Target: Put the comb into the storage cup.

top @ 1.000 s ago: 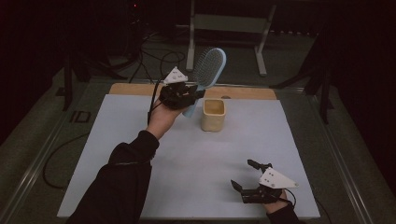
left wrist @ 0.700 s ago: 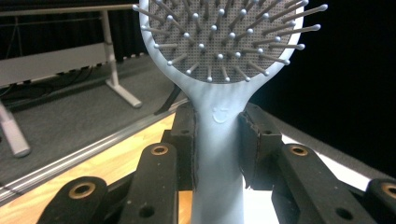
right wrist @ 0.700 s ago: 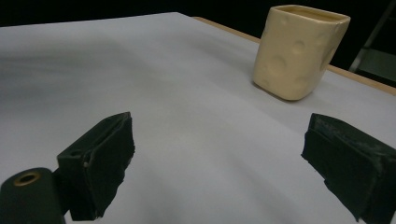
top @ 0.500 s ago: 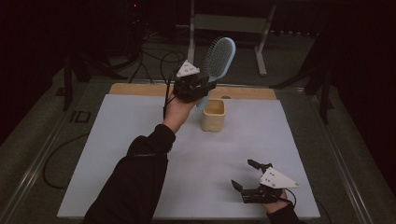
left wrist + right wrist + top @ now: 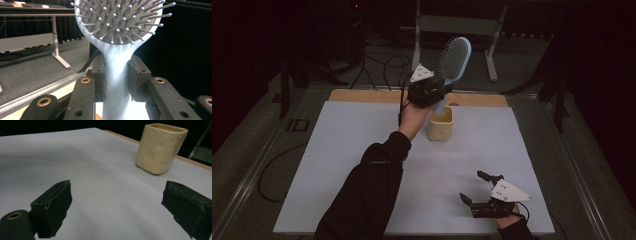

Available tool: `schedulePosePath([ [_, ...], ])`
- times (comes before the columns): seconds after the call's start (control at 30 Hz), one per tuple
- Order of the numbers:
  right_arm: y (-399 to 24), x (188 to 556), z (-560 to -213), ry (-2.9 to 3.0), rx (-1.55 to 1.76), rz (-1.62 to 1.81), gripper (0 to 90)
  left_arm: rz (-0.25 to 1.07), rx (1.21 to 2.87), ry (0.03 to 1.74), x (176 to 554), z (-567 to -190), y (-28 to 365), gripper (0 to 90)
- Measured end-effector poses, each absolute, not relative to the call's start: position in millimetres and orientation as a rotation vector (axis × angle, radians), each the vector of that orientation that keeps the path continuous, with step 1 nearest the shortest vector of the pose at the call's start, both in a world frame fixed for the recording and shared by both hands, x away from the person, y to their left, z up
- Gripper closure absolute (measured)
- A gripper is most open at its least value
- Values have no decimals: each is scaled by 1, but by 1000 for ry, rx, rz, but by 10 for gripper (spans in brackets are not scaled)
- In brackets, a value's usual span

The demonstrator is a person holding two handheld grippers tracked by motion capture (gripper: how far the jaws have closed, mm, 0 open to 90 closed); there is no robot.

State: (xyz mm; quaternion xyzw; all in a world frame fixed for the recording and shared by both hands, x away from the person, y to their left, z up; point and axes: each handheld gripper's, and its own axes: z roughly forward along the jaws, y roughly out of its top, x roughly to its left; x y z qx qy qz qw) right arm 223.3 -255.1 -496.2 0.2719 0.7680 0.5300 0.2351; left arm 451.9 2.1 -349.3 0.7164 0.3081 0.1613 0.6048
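Nearly there: left gripper [image 5: 438, 89] pinching the blue hairbrush [image 5: 453, 62] by its neck, upright, handle tip at the mouth of the cream cup [image 5: 441, 125]; left to lower and release. Right gripper [image 5: 482, 192] spread wide, resting idle on the white table [image 5: 337, 150]

— What is seen at the bottom?
— Two black pads [image 5: 53, 206] of the right gripper [image 5: 117, 210] are seen, held wide apart, with nothing between them.
— What is seen past them?
— A yellow cup [image 5: 160, 147] with round dents is stood upright on the white table [image 5: 75, 160], well apart from the pads.
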Motion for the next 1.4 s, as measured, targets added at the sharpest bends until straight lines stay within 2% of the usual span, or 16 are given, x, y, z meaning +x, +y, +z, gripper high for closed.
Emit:
schedulePosePath([
  [0.43,-255,224,-497,2109,746,1462,85,370,1552,729,465,-365,1,697],
  [1.07,-256,224,-497,2106,748,1471,85,378,1574,717,480,-403,-8,697],
  [1.4,-256,224,-497,2111,753,1471,85,362,1532,707,483,-424,-6,697],
])
